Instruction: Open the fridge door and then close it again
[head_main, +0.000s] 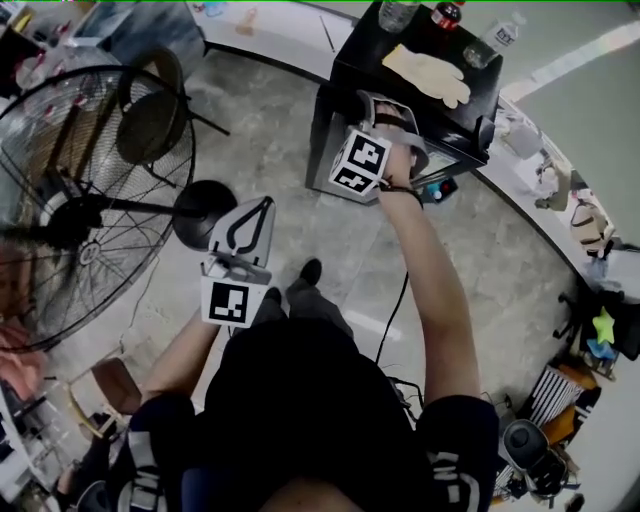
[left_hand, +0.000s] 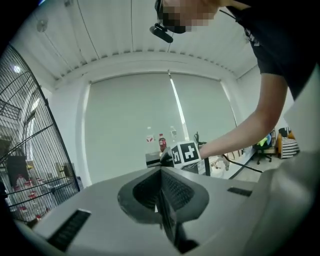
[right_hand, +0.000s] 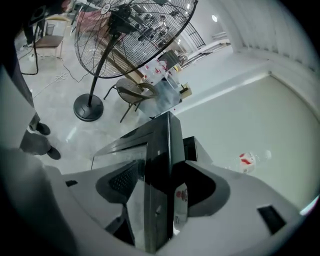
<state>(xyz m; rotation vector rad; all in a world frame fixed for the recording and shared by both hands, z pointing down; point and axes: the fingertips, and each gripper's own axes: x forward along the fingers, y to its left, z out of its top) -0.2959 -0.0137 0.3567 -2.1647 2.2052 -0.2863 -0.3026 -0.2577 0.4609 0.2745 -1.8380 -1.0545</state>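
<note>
A small black fridge (head_main: 420, 85) stands on the floor ahead of me, with its glass door (head_main: 447, 168) swung partly open. My right gripper (head_main: 392, 112) is shut on the free edge of that door. In the right gripper view the dark door edge (right_hand: 162, 135) runs straight up between the two pads of my right gripper (right_hand: 161, 167), and a bottle (right_hand: 181, 200) shows inside. My left gripper (head_main: 258, 207) hangs in the air left of the fridge, shut and holding nothing. In the left gripper view its jaws (left_hand: 161, 174) meet, facing the fridge (left_hand: 154, 160).
A big floor fan (head_main: 75, 190) with a round black base (head_main: 200, 212) stands at the left, a chair (head_main: 152, 118) behind it. Yellow gloves (head_main: 430, 72) and bottles (head_main: 447, 14) lie on the fridge top. A cable (head_main: 395, 315) trails on the floor; clutter lines the right wall.
</note>
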